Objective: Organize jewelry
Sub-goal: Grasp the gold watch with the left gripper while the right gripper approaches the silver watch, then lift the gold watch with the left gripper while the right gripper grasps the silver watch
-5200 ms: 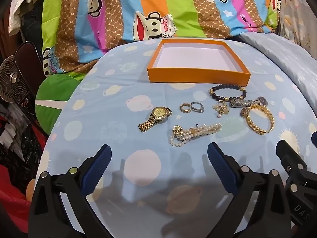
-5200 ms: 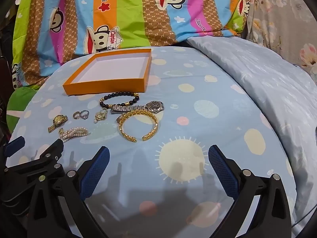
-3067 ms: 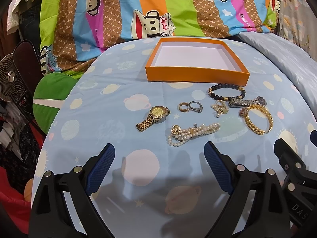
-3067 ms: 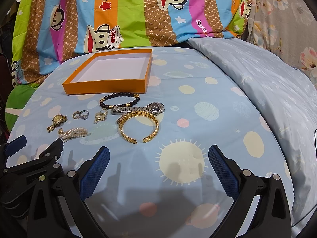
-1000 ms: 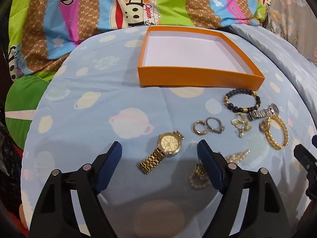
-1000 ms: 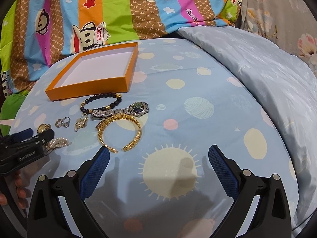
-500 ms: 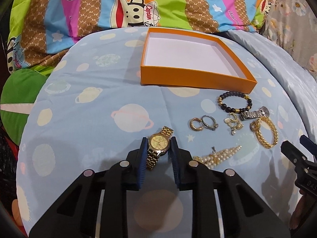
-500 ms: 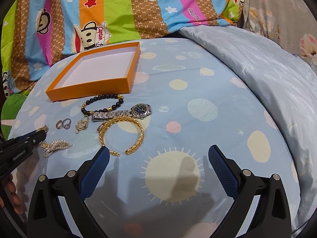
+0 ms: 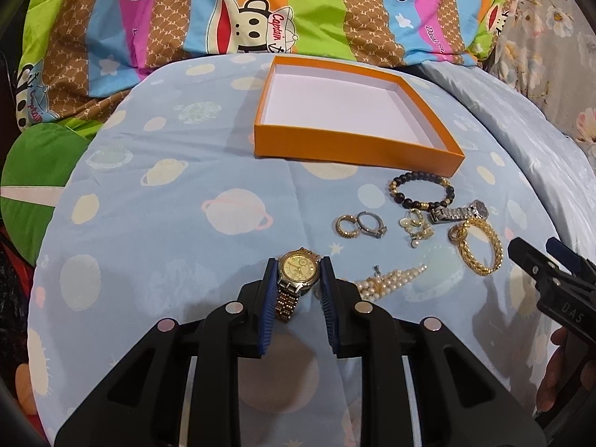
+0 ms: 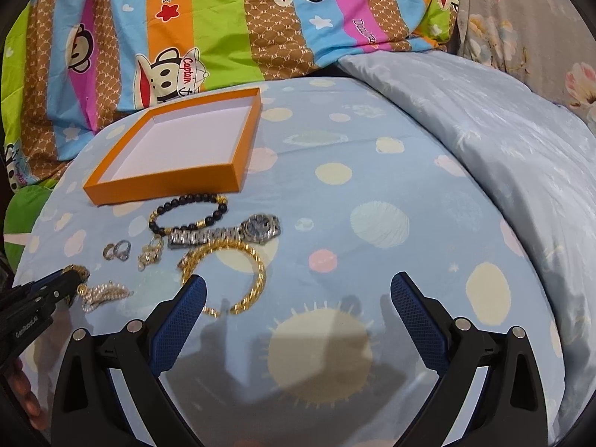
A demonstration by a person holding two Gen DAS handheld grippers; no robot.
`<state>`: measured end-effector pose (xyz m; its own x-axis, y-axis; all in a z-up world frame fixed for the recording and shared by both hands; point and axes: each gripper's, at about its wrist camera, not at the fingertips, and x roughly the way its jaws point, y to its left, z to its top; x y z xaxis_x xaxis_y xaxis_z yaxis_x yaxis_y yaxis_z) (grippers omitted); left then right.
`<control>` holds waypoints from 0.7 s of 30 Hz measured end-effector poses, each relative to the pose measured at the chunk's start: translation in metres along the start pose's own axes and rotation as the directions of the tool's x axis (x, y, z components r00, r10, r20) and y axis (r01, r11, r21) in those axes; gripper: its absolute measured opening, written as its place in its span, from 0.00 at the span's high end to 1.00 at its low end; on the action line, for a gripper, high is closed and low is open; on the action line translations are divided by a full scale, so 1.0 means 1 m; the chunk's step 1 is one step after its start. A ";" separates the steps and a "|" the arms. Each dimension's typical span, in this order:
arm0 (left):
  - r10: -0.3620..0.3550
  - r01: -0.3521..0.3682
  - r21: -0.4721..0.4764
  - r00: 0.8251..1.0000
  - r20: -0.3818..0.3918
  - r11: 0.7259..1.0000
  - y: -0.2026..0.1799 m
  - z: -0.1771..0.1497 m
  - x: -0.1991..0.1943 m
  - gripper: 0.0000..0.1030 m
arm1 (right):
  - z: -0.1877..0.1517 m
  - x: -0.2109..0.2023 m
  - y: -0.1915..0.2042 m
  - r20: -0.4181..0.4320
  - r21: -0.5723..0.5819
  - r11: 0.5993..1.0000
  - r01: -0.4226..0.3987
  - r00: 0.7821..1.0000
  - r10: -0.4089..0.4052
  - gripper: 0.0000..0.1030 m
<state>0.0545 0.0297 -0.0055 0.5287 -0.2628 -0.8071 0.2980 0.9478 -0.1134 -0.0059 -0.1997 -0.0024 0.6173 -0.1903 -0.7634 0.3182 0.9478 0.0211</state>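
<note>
Your left hand-held gripper (image 9: 298, 279) is clamped on the gold watch (image 9: 299, 269), blue pads pressed to either side of the case, dial facing up, the bracelet trailing back between the fingers over the bed sheet (image 9: 178, 223). Your right hand-held gripper (image 10: 298, 301) sits with its jaws wide apart, holding nothing, low over the sun print on the sheet. Its left pad (image 10: 178, 320) covers part of the gold chain bangle (image 10: 257, 279). Just right of the watch lies the pearl bracelet (image 9: 391, 277), close to your left gripper's right finger. Farther up the sheet, the two rings (image 9: 359, 224) lie touching each other, with the small gold charm piece (image 9: 415, 225) beside them. The black-and-gold bead bracelet (image 9: 422, 190) rests just in front of the orange box (image 9: 357, 147), and the silver watch (image 10: 227, 232) stretches out flat just below the beads and right above the bangle; whether it touches either, you can't tell. The box is open with its white floor bare, set at the far side of the spread, near the striped monkey-print blanket (image 9: 260, 18). A pale blue quilt (image 10: 503, 130) is heaped along the right.
</note>
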 end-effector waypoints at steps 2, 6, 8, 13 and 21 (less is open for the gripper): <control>0.002 -0.002 0.003 1.000 0.002 1.000 -0.002 0.002 0.000 0.79 | 0.005 0.008 0.001 -0.016 -0.003 1.000 -0.022 1.000 0.022 0.22; 0.016 -0.016 0.003 1.000 0.005 1.000 -0.001 0.002 0.000 0.79 | 0.009 0.025 0.004 -0.066 0.000 0.998 -0.063 0.996 0.063 0.45; 0.022 -0.022 0.003 1.000 0.006 1.000 0.000 0.002 0.000 0.79 | 0.008 0.033 0.005 -0.089 0.003 0.997 -0.080 0.993 0.080 0.56; 0.027 -0.027 0.002 1.000 0.003 1.000 0.001 0.004 0.002 0.79 | 0.003 0.032 0.017 -0.091 -0.057 0.992 -0.116 0.990 0.111 0.74; 0.019 -0.019 0.003 1.000 -0.003 1.000 -0.001 0.005 0.006 0.79 | -0.007 0.020 0.031 -0.127 -0.075 0.961 -0.265 0.959 0.254 0.80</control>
<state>0.0612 0.0260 -0.0076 0.5320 -0.2441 -0.8108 0.2904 0.9521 -0.0961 0.0114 -0.1719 -0.0213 0.5812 0.0908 -0.8087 0.0885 0.9808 0.1737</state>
